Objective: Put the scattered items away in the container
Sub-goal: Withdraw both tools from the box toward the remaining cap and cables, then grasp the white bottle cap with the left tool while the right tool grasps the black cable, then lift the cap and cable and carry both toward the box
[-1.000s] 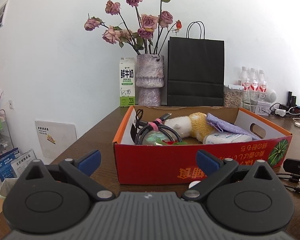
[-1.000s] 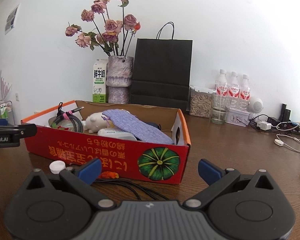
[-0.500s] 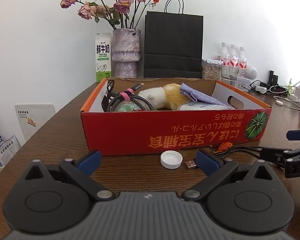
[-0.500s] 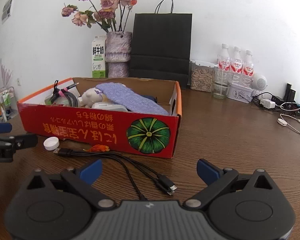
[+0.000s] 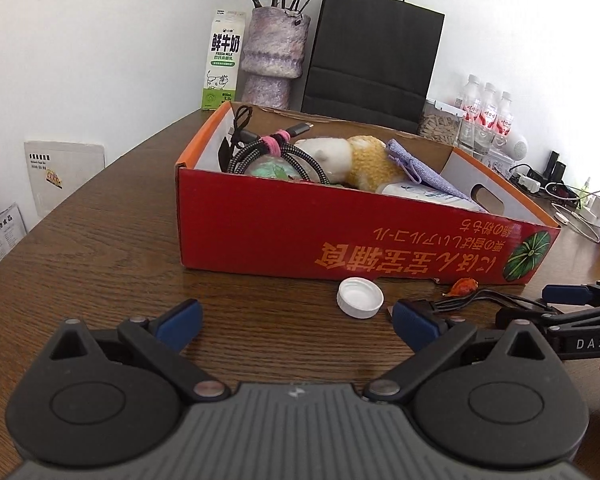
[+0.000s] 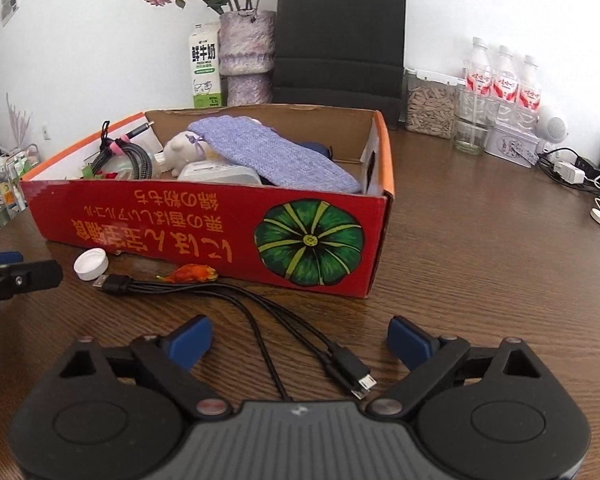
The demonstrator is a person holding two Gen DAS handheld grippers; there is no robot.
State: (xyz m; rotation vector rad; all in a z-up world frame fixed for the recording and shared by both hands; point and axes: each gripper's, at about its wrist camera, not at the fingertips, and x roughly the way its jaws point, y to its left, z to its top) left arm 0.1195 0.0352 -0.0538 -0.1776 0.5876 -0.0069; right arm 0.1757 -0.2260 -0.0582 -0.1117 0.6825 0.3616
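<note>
A red cardboard box (image 5: 300, 236) (image 6: 204, 216) sits on the wooden table, holding a braided cable, a plush toy, a purple knit pouch and a white packet. In front of it lie a white bottle cap (image 5: 360, 297) (image 6: 91, 264), a small orange scrap (image 5: 463, 286) (image 6: 190, 273) and a black multi-plug cable (image 6: 260, 312) (image 5: 460, 302). My left gripper (image 5: 298, 322) hovers open just short of the cap, nothing between its fingers. My right gripper (image 6: 300, 340) is low over the cable's plug ends; its jaws are closing, wide apart, with the plugs between them and untouched.
Behind the box stand a milk carton (image 5: 224, 66), a vase of dried roses (image 5: 274, 56) and a black paper bag (image 5: 372, 52). Water bottles (image 6: 500, 80), a seed jar, a glass and chargers with cords crowd the right side of the table.
Both grippers have tipped downward and come lower toward the table in front of the box. The cap and cable have come into view and grown larger. The right jaws have narrowed slightly.
</note>
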